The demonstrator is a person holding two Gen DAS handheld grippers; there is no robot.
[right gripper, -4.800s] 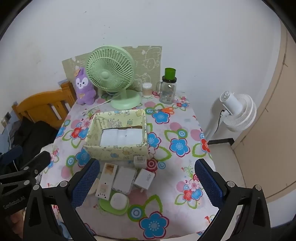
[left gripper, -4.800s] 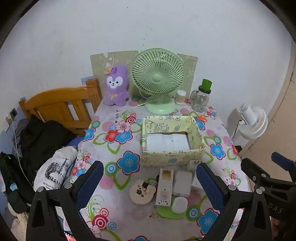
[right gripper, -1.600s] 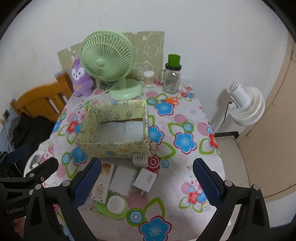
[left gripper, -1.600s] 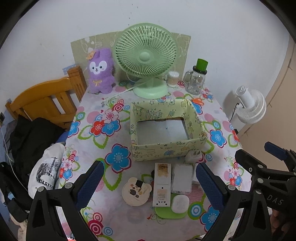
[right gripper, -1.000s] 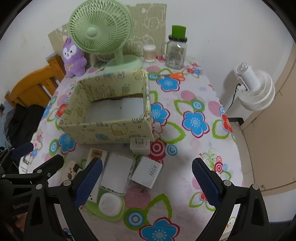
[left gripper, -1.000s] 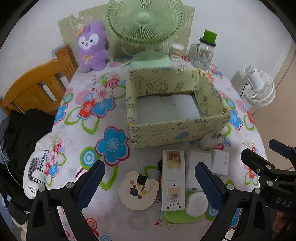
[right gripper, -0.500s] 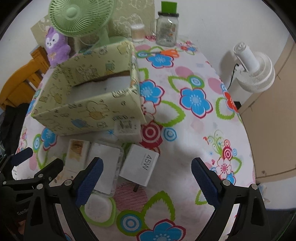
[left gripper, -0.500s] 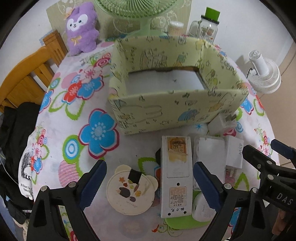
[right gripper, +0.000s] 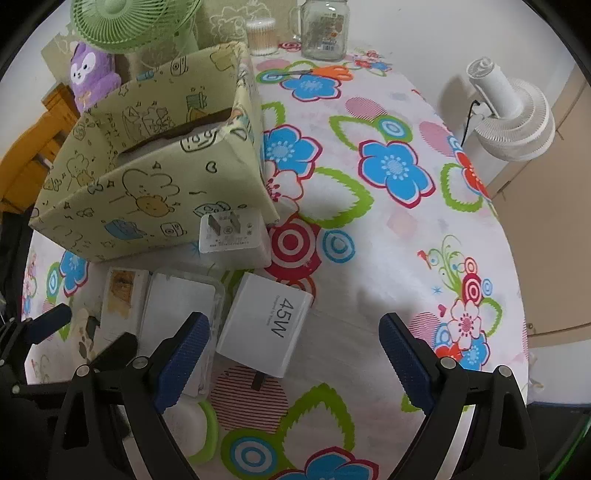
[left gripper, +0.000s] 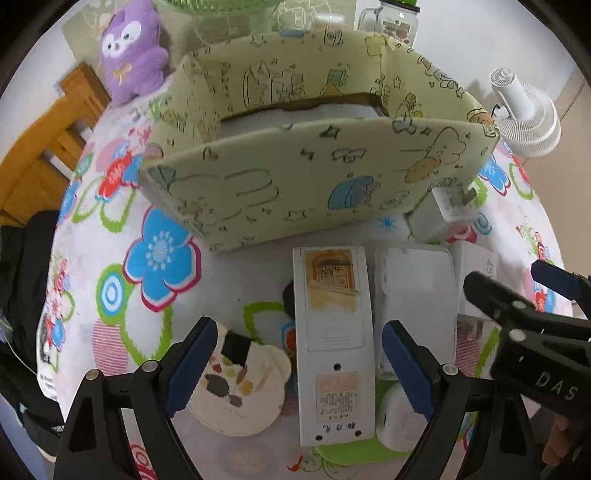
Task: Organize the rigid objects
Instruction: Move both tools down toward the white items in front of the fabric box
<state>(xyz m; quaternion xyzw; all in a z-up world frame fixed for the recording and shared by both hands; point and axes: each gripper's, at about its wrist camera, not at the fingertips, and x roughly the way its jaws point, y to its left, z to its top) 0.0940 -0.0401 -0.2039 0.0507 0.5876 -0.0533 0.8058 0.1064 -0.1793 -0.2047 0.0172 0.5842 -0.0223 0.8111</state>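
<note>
A pale green cartoon-print box [left gripper: 314, 184] stands open-topped on the flowered tablecloth. In front of it lie a long white remote [left gripper: 332, 347], a flat white case [left gripper: 415, 295], a cream bear-shaped disc [left gripper: 236, 384] and a white plug adapter [left gripper: 450, 206]. My left gripper [left gripper: 295, 354] hovers over the remote and disc, its jaws closing a little but still wide, pressing on nothing. The right gripper [right gripper: 293, 347] hangs open above the white 45W charger [right gripper: 266, 328], gripping nothing. The adapter [right gripper: 231, 236] leans against the box [right gripper: 147, 184]. A round white piece [right gripper: 188, 424] rests on a green mat.
A green desk fan [right gripper: 129, 22], a purple plush [left gripper: 131, 48], a glass jar [right gripper: 325, 29] and a swab pot [right gripper: 260, 37] stand at the table's back. A white floor fan [right gripper: 513, 114] is off the right edge. A wooden chair [left gripper: 33, 155] is at the left.
Both grippers have sunk toward the table and tilted further down, so the box and white items loom larger. The jaws of both have narrowed slightly. Nothing on the table has moved.
</note>
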